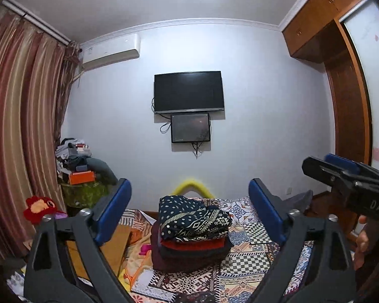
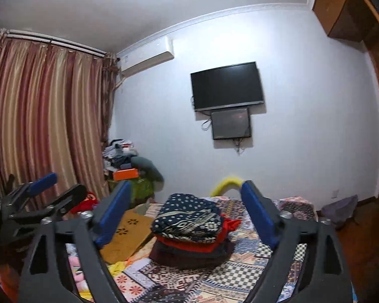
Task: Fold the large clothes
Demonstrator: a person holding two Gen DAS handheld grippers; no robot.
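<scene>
Bed (image 1: 252,260) partly hidden by fingers (image 1: 262,212).

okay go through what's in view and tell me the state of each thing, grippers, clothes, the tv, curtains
Left gripper: open, empty.
Right gripper: open, empty.
Clothes: folded, stacked on the bed.
TV: screen dark.
Curtains: drawn shut.
</scene>
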